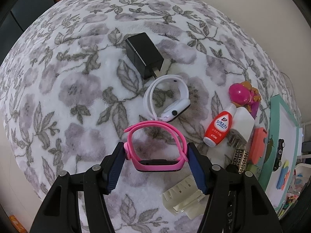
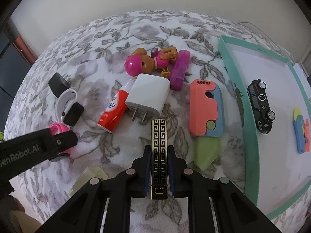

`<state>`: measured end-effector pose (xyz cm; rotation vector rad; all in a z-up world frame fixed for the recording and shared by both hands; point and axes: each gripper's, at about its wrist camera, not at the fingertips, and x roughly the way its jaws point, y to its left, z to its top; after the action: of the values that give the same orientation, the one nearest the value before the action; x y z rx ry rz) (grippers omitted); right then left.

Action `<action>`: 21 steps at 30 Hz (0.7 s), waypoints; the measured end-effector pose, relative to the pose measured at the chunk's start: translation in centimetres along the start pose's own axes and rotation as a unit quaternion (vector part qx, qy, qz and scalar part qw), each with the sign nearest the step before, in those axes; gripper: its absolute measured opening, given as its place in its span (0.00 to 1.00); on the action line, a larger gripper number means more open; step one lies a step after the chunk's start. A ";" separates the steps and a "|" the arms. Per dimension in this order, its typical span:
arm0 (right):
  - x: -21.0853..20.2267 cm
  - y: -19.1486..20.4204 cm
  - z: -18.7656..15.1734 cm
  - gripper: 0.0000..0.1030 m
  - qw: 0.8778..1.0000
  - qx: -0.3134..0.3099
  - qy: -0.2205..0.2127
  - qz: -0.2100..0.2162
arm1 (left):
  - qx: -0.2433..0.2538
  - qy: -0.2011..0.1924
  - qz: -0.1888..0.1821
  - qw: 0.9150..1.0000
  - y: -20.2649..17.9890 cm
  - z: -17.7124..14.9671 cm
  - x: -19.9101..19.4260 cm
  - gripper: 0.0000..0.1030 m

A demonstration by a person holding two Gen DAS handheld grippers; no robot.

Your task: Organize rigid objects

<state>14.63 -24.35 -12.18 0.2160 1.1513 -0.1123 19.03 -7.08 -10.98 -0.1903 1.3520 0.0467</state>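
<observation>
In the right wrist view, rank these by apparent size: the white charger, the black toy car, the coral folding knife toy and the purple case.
Largest to smallest, as they look:
1. coral folding knife toy, green blade included
2. white charger
3. black toy car and purple case look about alike; the fisheye edge and differing distances make ranking unsure.

A white blanket printed with grey flowers and leaves is noted. A pink watch, a white watch and a black charger are recorded. A black bar with a gold key pattern, a red-and-white bottle and a teal-rimmed tray are observed.
</observation>
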 end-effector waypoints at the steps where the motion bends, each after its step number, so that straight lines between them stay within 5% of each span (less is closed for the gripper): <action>1: -0.3 -0.2 0.1 0.16 1.000 0.003 -0.003 0.002 | -0.002 -0.003 -0.004 1.000 0.0 0.0 -0.2 0.63; 10: -6.8 -3.1 1.6 0.16 0.996 0.041 -0.083 0.017 | 0.021 -0.088 -0.046 0.995 -1.8 0.1 -5.4 0.63; 21: -14.0 -13.1 1.6 0.16 0.973 0.133 -0.176 -0.066 | 0.137 -0.166 -0.138 0.967 -10.0 -3.5 -10.6 0.63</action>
<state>7.79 -37.73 -0.23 0.3420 0.7933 -0.4081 14.77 -16.63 -0.33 -0.1286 0.9747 -0.3281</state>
